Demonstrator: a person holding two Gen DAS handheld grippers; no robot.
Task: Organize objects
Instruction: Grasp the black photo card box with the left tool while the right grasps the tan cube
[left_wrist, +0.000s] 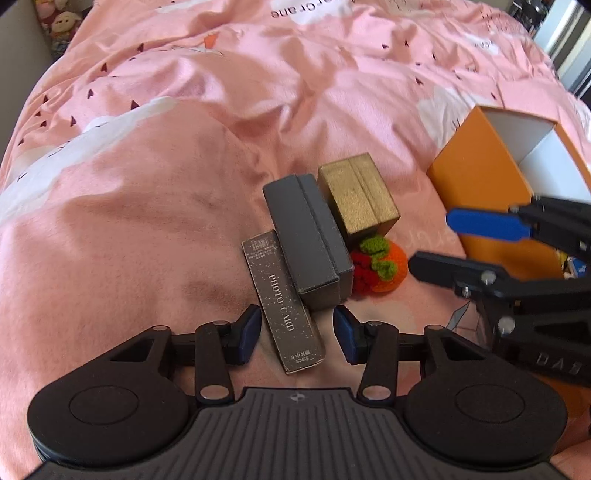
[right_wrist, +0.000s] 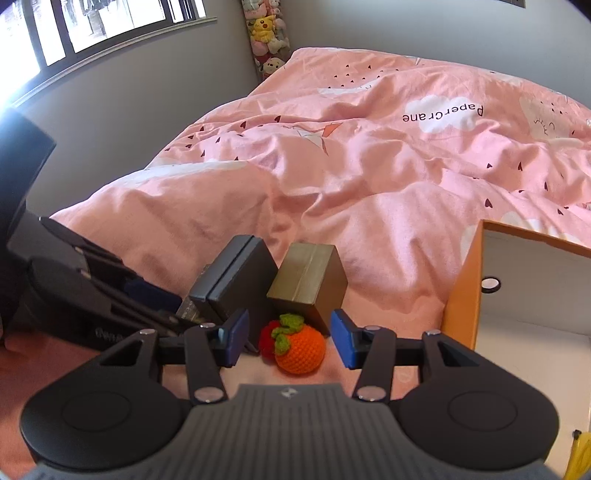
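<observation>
Left wrist view: the left tool (left_wrist: 295, 334) hung part-open astride a brown "PHOTO CARD" carton (left_wrist: 284, 301), its pads not touching it. Alongside on the pink bedcover (left_wrist: 147, 206) lay a grey hinged case (left_wrist: 308, 236), a gold case (left_wrist: 360, 194) and a crocheted orange fruit (right_wrist: 300, 349). The right tool (right_wrist: 286, 338) stood part-open around that fruit, gripping nothing. The orange cardboard box (right_wrist: 461, 295), white inside, showed only a yellow scrap at its edge.

Open pink bedding (left_wrist: 166, 229) left of the huddled boxes (left_wrist: 306, 236); orange box (left_wrist: 476, 173) walling the right.
</observation>
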